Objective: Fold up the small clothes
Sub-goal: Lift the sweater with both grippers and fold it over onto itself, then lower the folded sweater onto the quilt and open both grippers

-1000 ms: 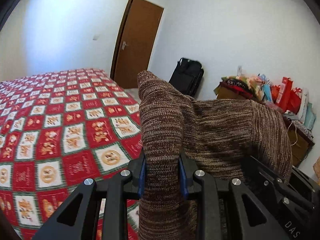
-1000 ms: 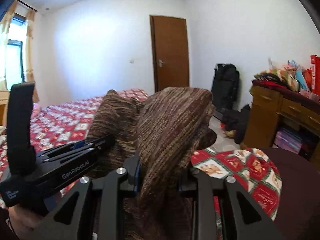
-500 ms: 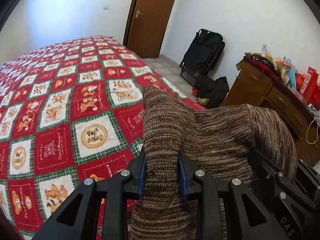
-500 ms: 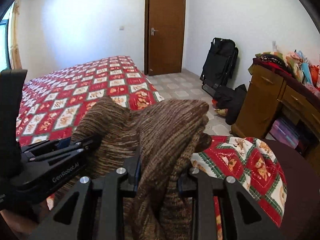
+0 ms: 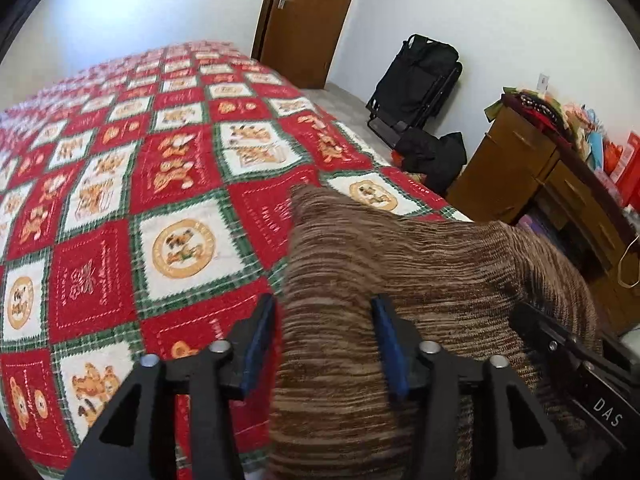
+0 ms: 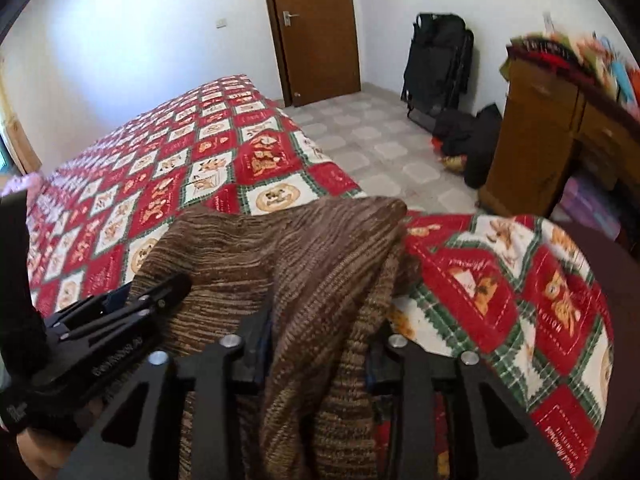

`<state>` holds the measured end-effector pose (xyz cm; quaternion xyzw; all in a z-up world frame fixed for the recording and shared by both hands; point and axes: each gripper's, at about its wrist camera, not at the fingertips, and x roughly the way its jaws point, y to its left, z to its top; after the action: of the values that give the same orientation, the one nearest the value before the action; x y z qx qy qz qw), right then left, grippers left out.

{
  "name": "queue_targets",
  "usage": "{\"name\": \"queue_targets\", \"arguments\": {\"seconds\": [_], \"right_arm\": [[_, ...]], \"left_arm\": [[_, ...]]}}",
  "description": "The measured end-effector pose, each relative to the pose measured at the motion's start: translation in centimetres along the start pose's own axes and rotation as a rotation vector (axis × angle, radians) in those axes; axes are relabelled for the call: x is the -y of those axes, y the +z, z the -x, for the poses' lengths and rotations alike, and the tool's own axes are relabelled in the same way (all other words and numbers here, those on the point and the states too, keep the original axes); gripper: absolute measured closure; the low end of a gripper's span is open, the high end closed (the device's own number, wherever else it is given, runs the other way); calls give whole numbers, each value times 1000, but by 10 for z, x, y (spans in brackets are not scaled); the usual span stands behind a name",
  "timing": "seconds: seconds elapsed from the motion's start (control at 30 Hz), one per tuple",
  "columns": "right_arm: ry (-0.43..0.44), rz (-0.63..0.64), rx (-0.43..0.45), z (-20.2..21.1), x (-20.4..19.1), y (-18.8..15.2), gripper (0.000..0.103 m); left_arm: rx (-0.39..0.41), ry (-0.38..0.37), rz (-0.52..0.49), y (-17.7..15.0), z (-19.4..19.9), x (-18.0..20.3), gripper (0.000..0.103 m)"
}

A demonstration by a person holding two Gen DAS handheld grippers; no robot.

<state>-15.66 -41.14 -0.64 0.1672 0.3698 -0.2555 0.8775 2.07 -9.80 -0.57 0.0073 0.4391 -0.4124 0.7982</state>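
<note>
A brown striped knit garment (image 5: 400,280) is seen draped over the near right corner of the bed, on the red patchwork bedspread (image 5: 160,200). Compared with half a second ago, the left gripper (image 5: 324,332) is now spread wide, blue pads (image 5: 260,336) standing clear of the fabric between them, where it was clamped before. The right gripper (image 6: 320,344) is also parted more widely than earlier; cloth is still bunched between its fingers, so whether any hold is left cannot be told for sure. Both cameras are pitched further down toward the bed than a second ago. The garment is judged to be just laid down and released, so the spreading and flattening for the first fold is likely next. A wooden dresser (image 5: 540,176) is seen at far right.
</note>
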Motion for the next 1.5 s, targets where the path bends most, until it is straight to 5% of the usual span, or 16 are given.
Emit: {"name": "queue_targets", "arguments": {"seconds": [0.1, 0.2, 0.27, 0.33, 0.47, 0.6, 0.73, 0.97, 1.1, 1.23, 1.5], "right_arm": [[-4, -33, 13, 11, 11, -5, 43], [-19, -67, 46, 36, 22, -14, 43], [-54, -64, 92, 51, 20, -13, 51], [-122, 9, 158, 68, 7, -10, 87], [-109, 140, 197, 73, -24, 1, 87], [-69, 238, 110, 48, -48, -1, 88], [-134, 196, 20, 15, -35, -10, 92], [-129, 144, 35, 8, -28, -10, 93], [-127, 130, 65, 30, -37, -17, 84], [-196, 150, 169, 70, -51, -35, 36], [-218, 90, 212, 111, -66, -73, 35]], "left_arm": [[-8, -15, 22, 3, 13, -15, 47], [27, 27, -10, 1, 32, -23, 47], [59, 52, -28, -5, 45, -23, 47], [79, 46, -57, -13, 56, -16, 47], [89, 23, -135, -30, 67, 6, 47], [48, 66, -203, -46, 57, 24, 47], [13, 90, -205, -52, 43, 25, 47], [-11, 106, -227, -48, 37, 28, 45], [-13, 86, -220, -52, 53, 23, 45], [-1, 91, -216, -60, 70, 18, 45], [46, 145, -237, -88, 104, 10, 45]]}}
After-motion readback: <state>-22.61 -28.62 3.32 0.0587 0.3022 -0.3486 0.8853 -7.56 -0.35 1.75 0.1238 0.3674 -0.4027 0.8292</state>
